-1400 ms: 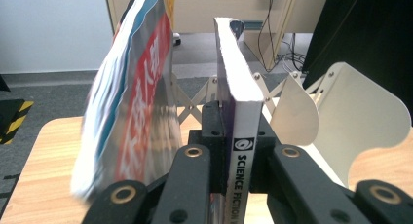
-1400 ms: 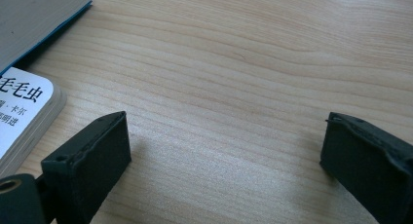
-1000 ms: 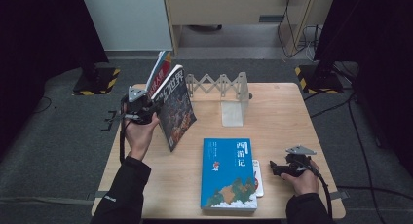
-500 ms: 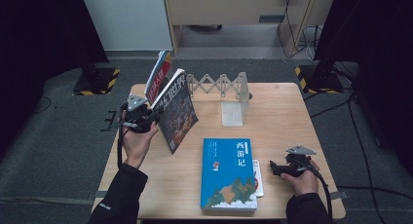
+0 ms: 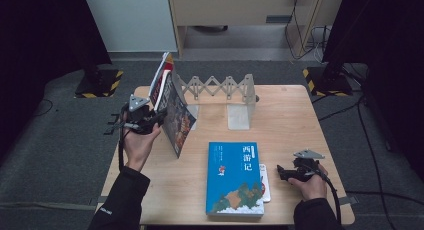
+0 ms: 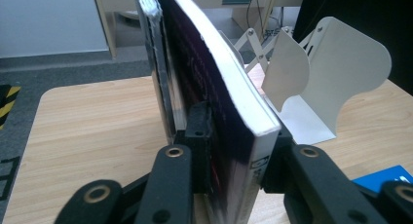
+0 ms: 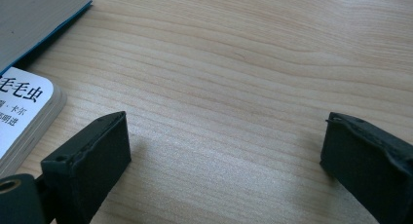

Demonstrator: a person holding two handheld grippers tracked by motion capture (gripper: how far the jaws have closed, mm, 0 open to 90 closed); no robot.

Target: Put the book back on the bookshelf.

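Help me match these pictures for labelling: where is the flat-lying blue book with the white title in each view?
High view: the blue book lies flat at lower centre.
Left gripper view: its blue corner at the right edge, low.
Right gripper view: its page block, top left corner.
Shared landmark: the light wooden table under it.

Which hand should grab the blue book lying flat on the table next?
Right, probably. The right tool rests open beside the flat blue paperback book; the left tool is at the standing dark-covered book, its jaws just opening.
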